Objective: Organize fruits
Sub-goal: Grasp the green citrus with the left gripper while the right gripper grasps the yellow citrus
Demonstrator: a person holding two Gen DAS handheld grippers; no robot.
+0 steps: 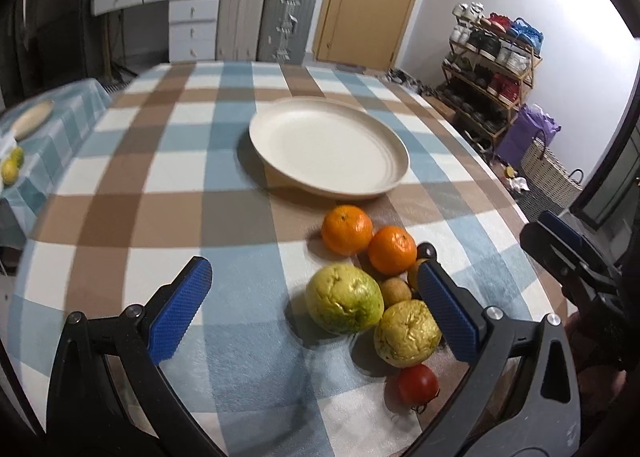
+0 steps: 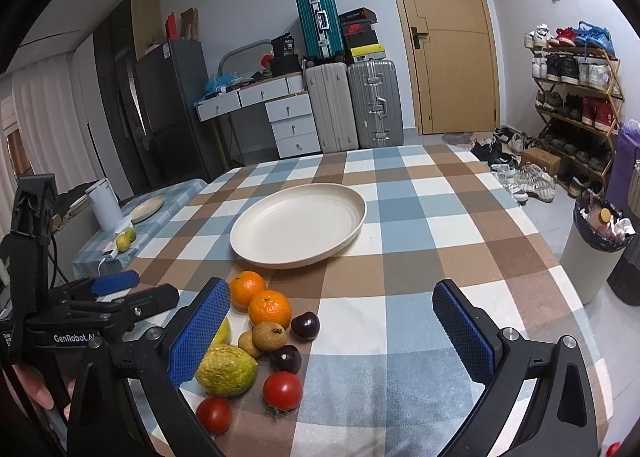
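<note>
A pile of fruit lies on the checked tablecloth in front of an empty cream plate [image 1: 328, 145] [image 2: 298, 227]. It holds two oranges [image 1: 346, 230] [image 2: 269, 308], two yellow-green guavas [image 1: 344, 299] [image 2: 226, 370], small brown longans [image 2: 269, 335], dark cherries [image 2: 305, 326] and two red tomatoes [image 2: 282, 390] [image 1: 417, 383]. My left gripper [image 1: 312, 309] is open above the nearer guavas, touching nothing. My right gripper [image 2: 332, 337] is open and empty, just right of the pile. Each gripper shows in the other's view [image 1: 568, 253] [image 2: 116, 285].
A side table at the left carries a small plate [image 2: 147, 208], two lemons [image 2: 125, 240] and a white canister [image 2: 105, 204]. A lined bin [image 2: 592, 249], a shoe rack [image 2: 576, 97] and shoes stand right of the table. Suitcases and drawers stand behind.
</note>
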